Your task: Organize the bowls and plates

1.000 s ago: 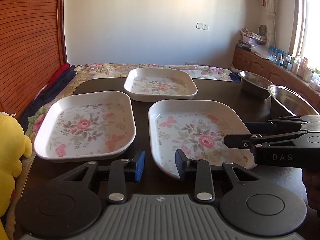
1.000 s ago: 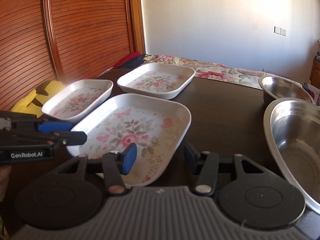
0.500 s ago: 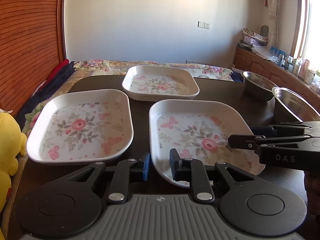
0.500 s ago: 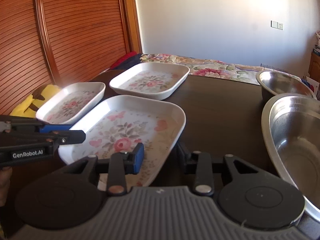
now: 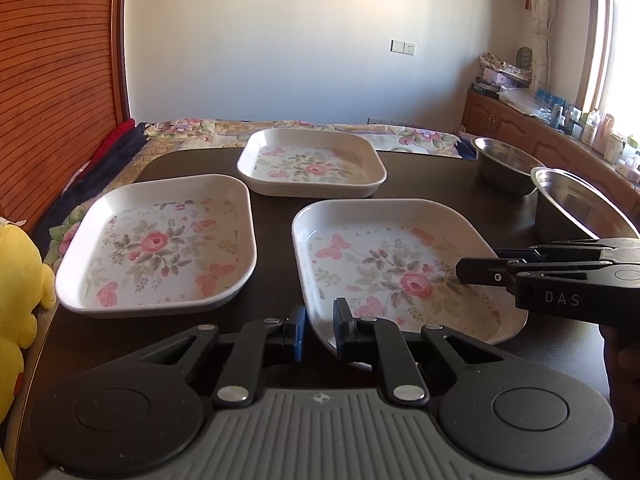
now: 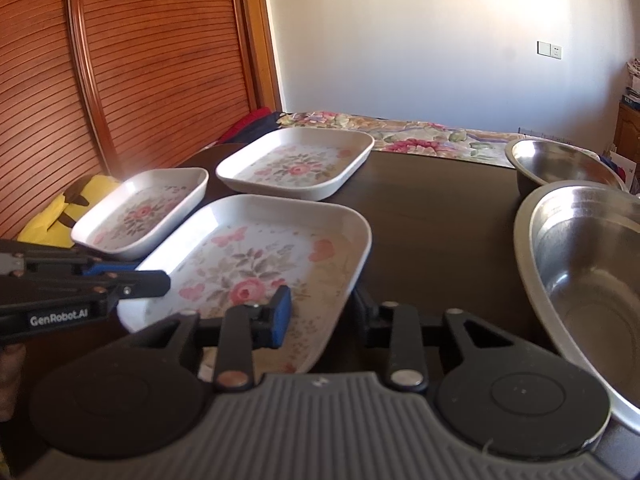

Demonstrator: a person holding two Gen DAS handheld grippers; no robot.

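Note:
Three white floral square plates lie on the dark table: a near plate [image 5: 396,264], a left plate [image 5: 160,244] and a far plate [image 5: 312,164]. My left gripper [image 5: 319,330] is shut on the near plate's front left rim. My right gripper [image 6: 322,312] has its jaws astride the near plate's [image 6: 260,256] front right corner, with a gap still showing. Two steel bowls stand at the right, a large one [image 6: 592,280] and a smaller one [image 6: 560,164] behind it.
A yellow plush toy [image 5: 16,296] sits off the table's left edge. A flowered bedspread [image 5: 224,130] lies beyond the table. A wooden slatted wall [image 6: 120,60] is on the left and a cluttered cabinet [image 5: 540,120] on the right.
My left gripper's jaws have closed from wide open onto the near plate's rim. My right gripper's jaws have narrowed around the plate's corner.

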